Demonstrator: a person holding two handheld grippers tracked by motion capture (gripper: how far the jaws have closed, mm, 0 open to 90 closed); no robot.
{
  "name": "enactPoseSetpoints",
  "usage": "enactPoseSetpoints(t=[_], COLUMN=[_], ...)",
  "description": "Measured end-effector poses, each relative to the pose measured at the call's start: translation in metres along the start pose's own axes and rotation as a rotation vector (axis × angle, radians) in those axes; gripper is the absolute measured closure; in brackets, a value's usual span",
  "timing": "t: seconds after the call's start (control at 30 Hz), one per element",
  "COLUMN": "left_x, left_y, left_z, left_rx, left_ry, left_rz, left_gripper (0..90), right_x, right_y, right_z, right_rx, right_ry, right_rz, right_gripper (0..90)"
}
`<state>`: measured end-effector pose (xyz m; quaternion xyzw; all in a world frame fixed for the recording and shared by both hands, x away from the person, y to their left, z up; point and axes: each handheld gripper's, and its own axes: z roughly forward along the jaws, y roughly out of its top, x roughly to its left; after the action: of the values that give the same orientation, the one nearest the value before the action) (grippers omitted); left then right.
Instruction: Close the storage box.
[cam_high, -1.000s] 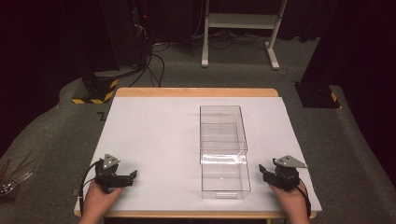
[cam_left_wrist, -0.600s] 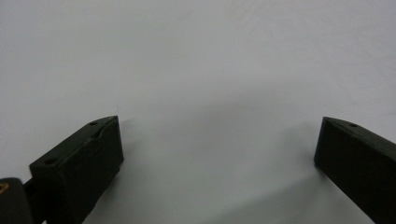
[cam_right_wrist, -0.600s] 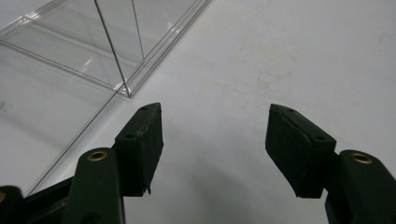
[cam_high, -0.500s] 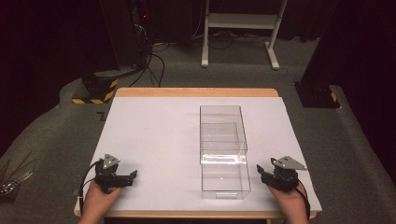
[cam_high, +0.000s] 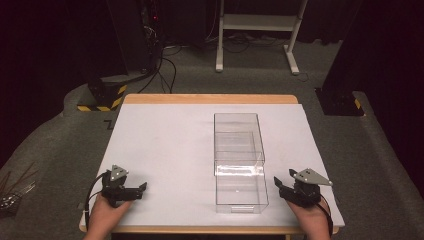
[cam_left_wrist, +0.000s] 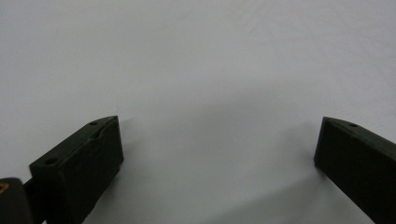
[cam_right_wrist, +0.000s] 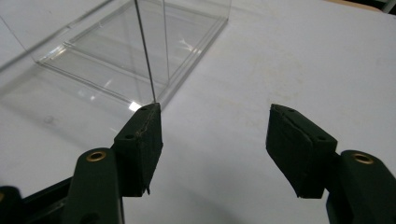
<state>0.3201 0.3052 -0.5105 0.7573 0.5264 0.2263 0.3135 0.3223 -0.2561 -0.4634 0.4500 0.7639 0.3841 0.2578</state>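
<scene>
Sitting right of centre on the white table cover (cam_high: 165, 150) is a clear plastic box (cam_high: 239, 145), long and open, with a clear drawer (cam_high: 241, 192) pulled partway out of its near end toward me. I take the box as my landmark. Nothing lies inside it that I can see.

Just to the right of the drawer, near the cover's front edge, I hold my right gripper (cam_high: 281, 184), pointing toward the drawer's side but apart from it. In the right gripper view the box's corner edge rises just beyond the left jaw of this gripper (cam_right_wrist: 215, 126); the jaws have just been opening a little and stand apart with nothing between them, only bare white cover.

Well to the left of the box, also near the front edge, my left gripper (cam_high: 140, 189) rests low, pointing toward the box. In the left gripper view this gripper (cam_left_wrist: 219, 140) has its jaws spread wide over plain white cover, gripping nothing.

Beyond the far end of the box the wooden table edge (cam_high: 210, 99) shows, then grey carpet (cam_high: 240, 82).
</scene>
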Motion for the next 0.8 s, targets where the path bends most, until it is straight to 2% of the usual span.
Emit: enactPoseSetpoints(t=[0.37,0.8], left_x=[0.0,0.0], left_y=[0.0,0.0], left_z=[0.0,0.0], left_rx=[0.0,0.0], left_ry=[0.0,0.0], left_rz=[0.0,0.0], left_gripper=[1.4,1.4], right_x=[0.015,0.021], right_y=[0.008,0.013], right_z=[-0.011,-0.021], right_rx=[-0.044,-0.083], right_ry=[0.028,0.055], right_rz=[-0.032,-0.011], right_gripper=[36.2,33.9])
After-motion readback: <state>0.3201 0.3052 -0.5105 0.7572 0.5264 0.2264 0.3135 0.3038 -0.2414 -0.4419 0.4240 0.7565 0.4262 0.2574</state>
